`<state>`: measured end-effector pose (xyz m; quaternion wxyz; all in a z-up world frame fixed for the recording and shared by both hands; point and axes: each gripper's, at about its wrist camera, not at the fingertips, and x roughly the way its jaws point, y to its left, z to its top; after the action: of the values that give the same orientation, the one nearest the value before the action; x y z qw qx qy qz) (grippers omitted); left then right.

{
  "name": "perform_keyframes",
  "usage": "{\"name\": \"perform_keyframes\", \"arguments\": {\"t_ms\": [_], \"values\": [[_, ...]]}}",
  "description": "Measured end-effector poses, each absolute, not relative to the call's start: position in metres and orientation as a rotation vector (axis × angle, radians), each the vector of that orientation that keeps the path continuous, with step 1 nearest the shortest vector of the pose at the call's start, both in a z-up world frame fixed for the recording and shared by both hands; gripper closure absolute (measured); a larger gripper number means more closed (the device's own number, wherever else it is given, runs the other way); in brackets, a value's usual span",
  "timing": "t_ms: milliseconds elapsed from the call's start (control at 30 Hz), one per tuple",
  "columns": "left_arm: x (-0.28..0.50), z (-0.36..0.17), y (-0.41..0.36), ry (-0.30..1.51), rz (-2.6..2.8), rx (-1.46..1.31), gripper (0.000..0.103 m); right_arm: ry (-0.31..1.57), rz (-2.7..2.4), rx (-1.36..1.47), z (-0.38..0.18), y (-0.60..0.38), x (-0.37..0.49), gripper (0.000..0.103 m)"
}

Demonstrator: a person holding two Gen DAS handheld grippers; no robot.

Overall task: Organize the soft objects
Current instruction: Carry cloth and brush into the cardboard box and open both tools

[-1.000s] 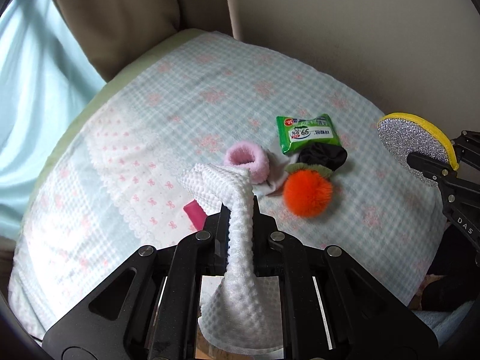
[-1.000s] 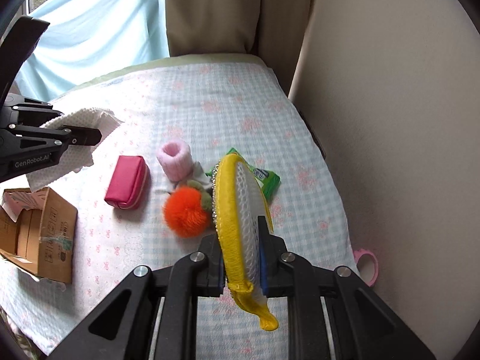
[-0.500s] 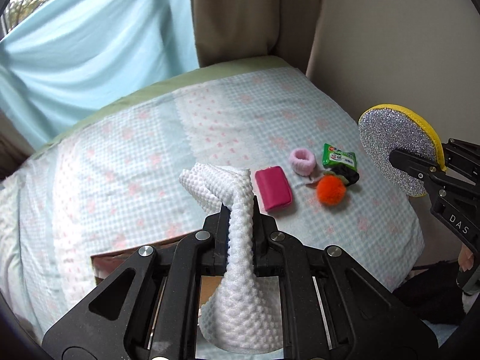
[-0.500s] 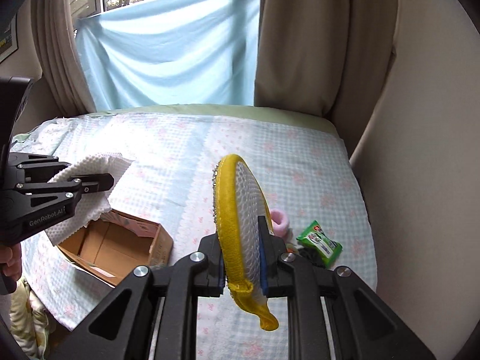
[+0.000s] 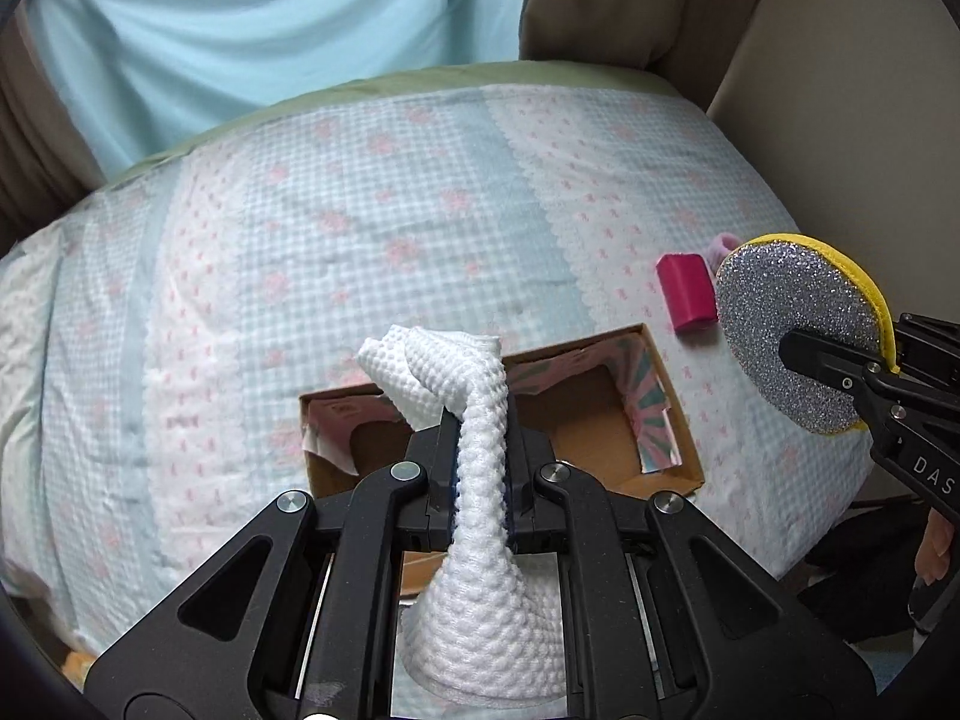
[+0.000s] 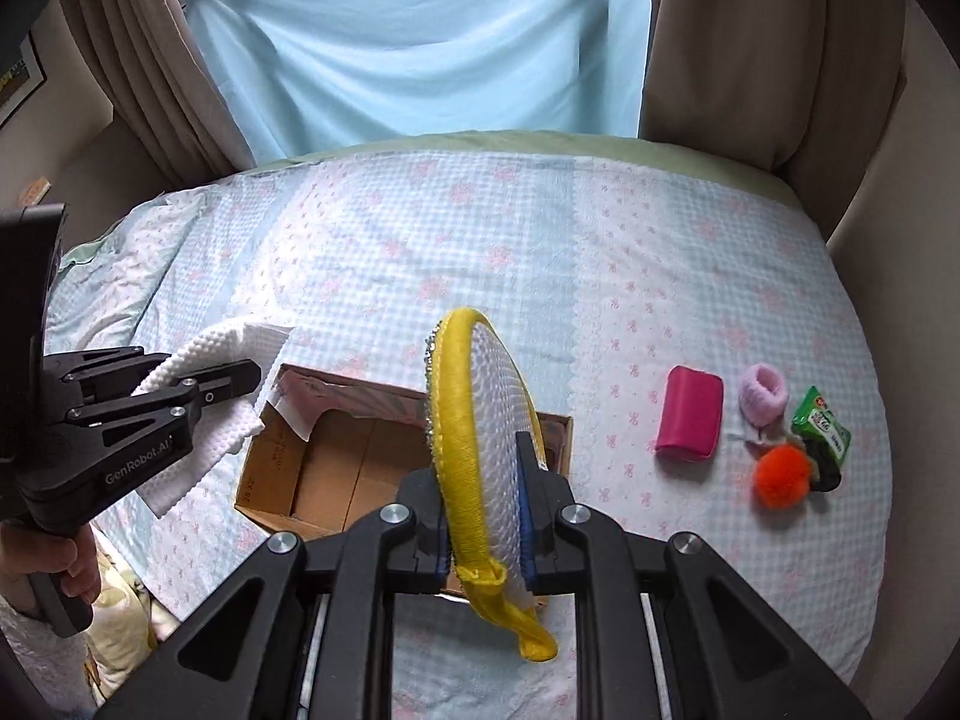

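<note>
My left gripper (image 5: 480,420) is shut on a white bumpy cloth (image 5: 474,516), which hangs over an open cardboard box (image 5: 606,420). In the right wrist view that cloth (image 6: 198,360) droops at the box's (image 6: 336,468) left edge. The right gripper (image 6: 483,450) is shut on a round yellow-rimmed sponge pad (image 6: 480,420), held above the box; its silver glitter face (image 5: 792,330) shows in the left wrist view. On the bed to the right lie a magenta pouch (image 6: 687,411), a pink scrunchie (image 6: 762,393), an orange pompom (image 6: 780,477) and a green packet (image 6: 822,423).
The bed (image 6: 480,240) carries a pale blue and pink checked cover. A light blue curtain (image 6: 420,42) and brown drapes (image 6: 768,48) hang behind it; a wall lies on the right. A hand (image 6: 54,564) grips the left tool's handle. A dark item lies beside the pompom.
Both grippers have swung left across the bed, away from the small items and over the cardboard box, each keeping its hold. The pompom group now lies far to the right.
</note>
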<state>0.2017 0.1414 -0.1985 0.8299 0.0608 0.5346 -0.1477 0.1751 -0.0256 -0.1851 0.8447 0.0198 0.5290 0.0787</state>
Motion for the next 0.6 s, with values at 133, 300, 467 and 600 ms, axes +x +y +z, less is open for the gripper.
{"name": "perform_keyframes", "arguments": {"t_ms": [133,300,467,600], "values": [[0.214,-0.239,0.164,1.218,-0.32,0.128,0.095,1.201,0.138,0.078,-0.219,-0.006,0.186,0.087],[0.228,-0.286,0.168,1.318,-0.348,0.1,0.095,1.309,0.099,0.114,-0.26,0.003,0.203,0.087],[0.236,-0.323,0.151,1.389,-0.369,0.096,0.095,1.394,0.056,0.164,-0.293,-0.008,0.218,0.087],[0.242,-0.342,0.144,1.435,-0.374,0.102,0.095,1.442,0.043,0.189,-0.307,-0.013,0.227,0.087]]}}
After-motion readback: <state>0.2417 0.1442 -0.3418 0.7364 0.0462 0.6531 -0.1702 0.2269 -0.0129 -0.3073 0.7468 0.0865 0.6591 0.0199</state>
